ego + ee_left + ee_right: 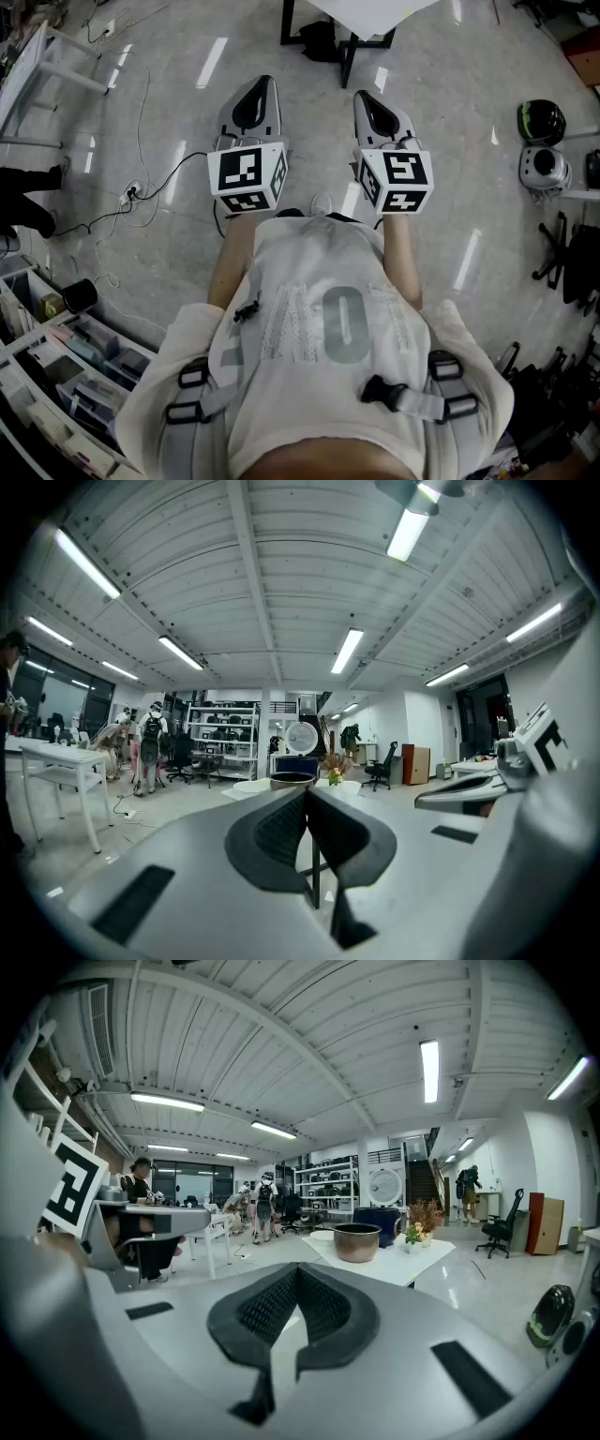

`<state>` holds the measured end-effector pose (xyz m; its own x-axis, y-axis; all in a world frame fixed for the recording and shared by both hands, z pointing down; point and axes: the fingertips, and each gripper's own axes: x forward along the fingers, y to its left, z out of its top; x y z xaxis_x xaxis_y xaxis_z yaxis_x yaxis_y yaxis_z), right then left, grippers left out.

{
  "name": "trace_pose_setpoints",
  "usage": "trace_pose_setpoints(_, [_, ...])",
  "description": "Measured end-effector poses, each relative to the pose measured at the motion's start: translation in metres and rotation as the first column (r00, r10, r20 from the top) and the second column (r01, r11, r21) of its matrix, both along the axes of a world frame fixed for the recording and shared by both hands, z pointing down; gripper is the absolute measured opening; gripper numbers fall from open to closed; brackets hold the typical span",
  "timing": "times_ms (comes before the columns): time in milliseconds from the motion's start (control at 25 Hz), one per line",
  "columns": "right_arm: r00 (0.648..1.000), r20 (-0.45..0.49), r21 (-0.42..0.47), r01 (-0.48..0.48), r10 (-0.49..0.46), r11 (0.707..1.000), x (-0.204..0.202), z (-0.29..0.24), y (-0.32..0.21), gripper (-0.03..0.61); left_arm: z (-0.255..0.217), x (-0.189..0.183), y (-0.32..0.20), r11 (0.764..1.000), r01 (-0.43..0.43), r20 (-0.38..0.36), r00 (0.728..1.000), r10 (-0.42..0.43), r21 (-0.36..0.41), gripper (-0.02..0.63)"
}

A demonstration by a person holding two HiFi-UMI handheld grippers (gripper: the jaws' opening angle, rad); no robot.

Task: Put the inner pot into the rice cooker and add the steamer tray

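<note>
A person stands with both arms stretched out ahead of the chest, side by side, holding a two-jaw gripper in each hand. The left gripper (260, 86) points forward, away from the body, its jaws pressed together with nothing between them. The right gripper (368, 97) runs alongside it, near but not touching, its jaws likewise closed and empty. Behind each pair of jaws sits a cube of black-and-white square markers: the left cube (247, 176) and the right cube (395, 180). The left forearm (228, 267) and right forearm (401, 262) show bare below the cubes; the hands are hidden beneath them.
</note>
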<state>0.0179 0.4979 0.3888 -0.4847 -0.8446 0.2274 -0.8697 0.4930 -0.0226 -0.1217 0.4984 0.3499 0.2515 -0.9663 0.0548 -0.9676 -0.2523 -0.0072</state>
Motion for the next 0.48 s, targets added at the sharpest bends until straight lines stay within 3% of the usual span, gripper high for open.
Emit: trace_pose_setpoints(480, [1.000,0.028,0.017,0.005,-0.006,1.000,0.008,-0.007,-0.016,0.003,0.003,0.011,-0.022,1.000,-0.019,0.032,0.999,0.019,-0.015,0.020])
